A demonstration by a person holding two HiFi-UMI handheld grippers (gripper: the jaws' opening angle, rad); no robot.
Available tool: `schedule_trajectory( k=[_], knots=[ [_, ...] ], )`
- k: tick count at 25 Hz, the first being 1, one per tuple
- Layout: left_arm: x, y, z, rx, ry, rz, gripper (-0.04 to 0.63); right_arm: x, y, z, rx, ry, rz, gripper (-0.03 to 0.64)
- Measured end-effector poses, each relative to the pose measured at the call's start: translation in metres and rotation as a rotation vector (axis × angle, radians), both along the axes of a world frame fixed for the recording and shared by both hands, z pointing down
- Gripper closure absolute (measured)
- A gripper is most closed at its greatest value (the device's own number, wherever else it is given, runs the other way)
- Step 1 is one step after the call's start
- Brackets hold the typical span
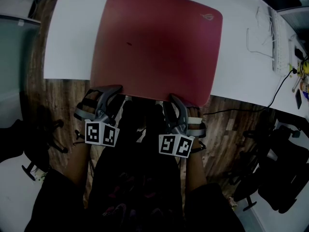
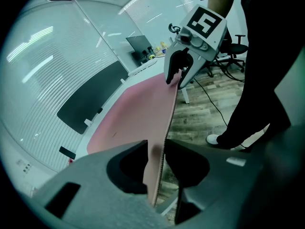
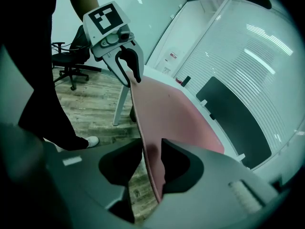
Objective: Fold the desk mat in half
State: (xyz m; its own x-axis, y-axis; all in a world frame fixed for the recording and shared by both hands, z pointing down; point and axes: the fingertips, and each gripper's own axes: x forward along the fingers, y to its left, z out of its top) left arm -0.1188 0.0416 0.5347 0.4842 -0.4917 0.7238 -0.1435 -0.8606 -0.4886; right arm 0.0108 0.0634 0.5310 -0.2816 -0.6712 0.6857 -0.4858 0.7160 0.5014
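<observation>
While the red desk mat [image 1: 154,42] lies flat and open on the white table [image 1: 241,71], its near edge sticks out a little past the table's near side. The left gripper [image 1: 108,93] is at the mat's near left corner. The left gripper view shows the thin edge of the mat between its two jaws, and the jaws pinch it. The right gripper [image 1: 175,101] is at the near right corner. The right gripper view shows its jaws squeezing the mat's edge in the same way. Both grippers point down and away from the person, side by side but apart, each holding the same near edge.

A small logo [image 1: 207,17] sits in the mat's far right corner. A white keyboard [image 1: 280,42] lies on the table, well to the right of the mat. A black cable [image 1: 277,93] hangs off the table's right side. Below the table is a brown wood floor [image 1: 63,100], and dark office chairs [image 1: 280,163] stand on the right.
</observation>
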Motion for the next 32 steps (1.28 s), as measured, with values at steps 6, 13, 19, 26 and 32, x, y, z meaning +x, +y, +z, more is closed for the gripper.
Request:
schedule_trajectory(
  k=[6, 13, 19, 26, 32],
  knots=[
    [0.001, 0.003, -0.012, -0.008, 0.006, 0.022, 0.538, -0.004, 0.004, -0.011, -0.002, -0.004, -0.036, 0.560],
    [0.003, -0.003, -0.029, -0.029, 0.004, 0.054, 0.558, -0.003, -0.001, -0.027, -0.041, -0.002, -0.115, 0.583],
    [0.007, -0.015, -0.050, -0.040, 0.000, 0.092, 0.571, 0.000, -0.012, -0.045, -0.060, 0.003, -0.157, 0.589],
    [0.008, -0.026, -0.070, -0.069, -0.031, 0.153, 0.574, 0.003, -0.027, -0.066, -0.073, 0.026, -0.212, 0.589],
    [0.014, -0.050, -0.083, -0.087, -0.029, 0.165, 0.574, 0.008, -0.051, -0.079, -0.072, 0.041, -0.244, 0.588]
  ],
)
